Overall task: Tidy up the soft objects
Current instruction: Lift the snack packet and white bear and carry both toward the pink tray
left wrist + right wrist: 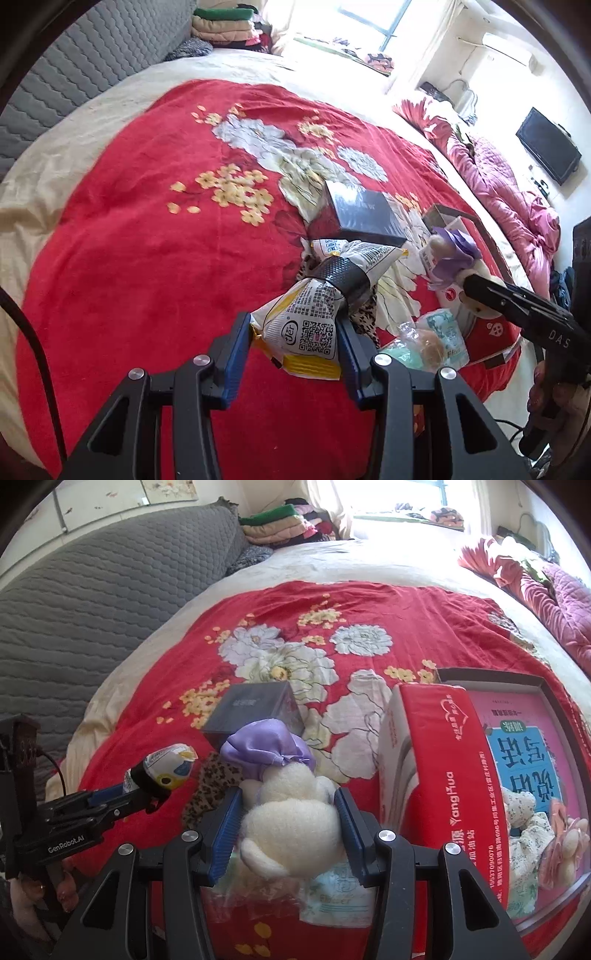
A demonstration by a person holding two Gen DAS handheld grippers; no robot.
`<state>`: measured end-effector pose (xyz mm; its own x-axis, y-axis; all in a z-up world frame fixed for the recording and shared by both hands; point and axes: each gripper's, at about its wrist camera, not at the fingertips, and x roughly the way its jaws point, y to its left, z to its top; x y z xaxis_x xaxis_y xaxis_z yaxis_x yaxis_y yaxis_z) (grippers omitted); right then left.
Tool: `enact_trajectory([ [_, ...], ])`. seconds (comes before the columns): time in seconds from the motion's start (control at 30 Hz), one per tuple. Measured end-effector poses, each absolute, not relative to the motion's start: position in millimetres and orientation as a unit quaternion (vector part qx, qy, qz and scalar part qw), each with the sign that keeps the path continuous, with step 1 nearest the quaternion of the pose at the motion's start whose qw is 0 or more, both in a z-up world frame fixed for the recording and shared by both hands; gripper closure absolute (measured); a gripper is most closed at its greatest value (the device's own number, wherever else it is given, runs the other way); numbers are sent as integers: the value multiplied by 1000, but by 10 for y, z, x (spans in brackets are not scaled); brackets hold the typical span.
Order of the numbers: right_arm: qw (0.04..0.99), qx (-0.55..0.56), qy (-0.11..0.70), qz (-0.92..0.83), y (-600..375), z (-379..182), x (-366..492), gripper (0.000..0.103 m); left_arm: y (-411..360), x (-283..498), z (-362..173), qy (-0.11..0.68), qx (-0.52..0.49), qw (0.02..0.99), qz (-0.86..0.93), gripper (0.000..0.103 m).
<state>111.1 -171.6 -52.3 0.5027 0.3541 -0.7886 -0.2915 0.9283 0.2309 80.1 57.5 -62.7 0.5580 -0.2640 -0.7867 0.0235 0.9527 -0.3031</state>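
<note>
Left gripper (293, 334) is pinching a snack packet (314, 325); right gripper (286, 834) is squeezing a plush toy (291, 812) just beside the red box (443, 760), over the red blanket (258, 602) spreading wide behind.

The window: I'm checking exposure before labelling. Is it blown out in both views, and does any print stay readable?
Left wrist view: the window is blown out white, yet the QR code on the snack bag stays sharp. Right wrist view: the window is also washed out; the red box lettering is readable, though bent by fisheye.

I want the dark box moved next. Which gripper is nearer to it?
Left, narrowly. The left gripper, shut on the snack bag, points right at the dark box; the right gripper, holding the plush toy, sits slightly farther right.
</note>
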Motion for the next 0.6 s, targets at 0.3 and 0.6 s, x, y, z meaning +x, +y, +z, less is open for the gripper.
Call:
enact_trajectory([
  [0.3,870,34,448,203,-1574,-390,1016,51,583,653,-404,451,-122,882,-66,59],
  [0.6,879,43,427,205,-1606,-170,904,51,452,516,-76,431,-104,894,-66,59],
])
